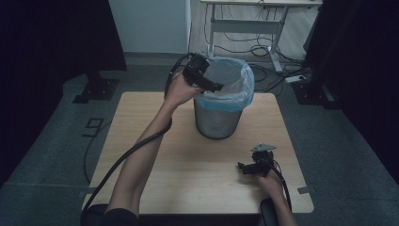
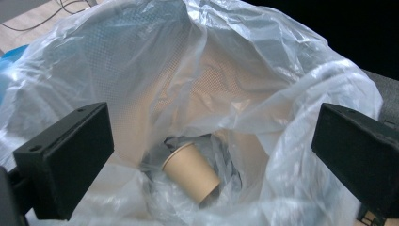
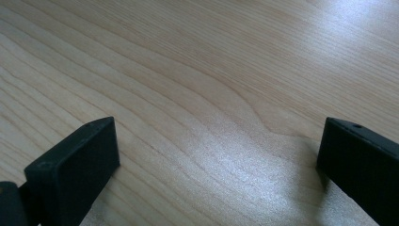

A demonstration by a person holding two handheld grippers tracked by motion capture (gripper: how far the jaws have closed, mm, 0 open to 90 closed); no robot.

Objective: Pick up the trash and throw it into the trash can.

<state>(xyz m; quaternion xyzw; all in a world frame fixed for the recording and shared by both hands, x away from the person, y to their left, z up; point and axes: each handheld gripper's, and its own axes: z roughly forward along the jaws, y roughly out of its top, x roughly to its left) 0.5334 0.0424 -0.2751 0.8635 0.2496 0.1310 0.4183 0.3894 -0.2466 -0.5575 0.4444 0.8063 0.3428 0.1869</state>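
The left gripper (image 1: 214, 87) is held over the near-left rim of the bin (image 1: 218, 120), which stands on the far half of the table (image 1: 141, 122), right of its middle; its jaws are seen wide apart in the left gripper view, with nothing between them. The bin is lined with a clear bag (image 1: 244, 84), folded out over the rim. A paper cup (image 2: 190, 172) is seen at the bottom of the bag (image 2: 263, 70), lying on its side among the crumpled plastic, its open end turned to the lower right of that view; it is touched by neither jaw. The right gripper (image 1: 245, 168) is held low over the near right part of the table, well apart from the bin; its jaws are spread wide over bare wood (image 3: 197, 94), and nothing is gripped between them.
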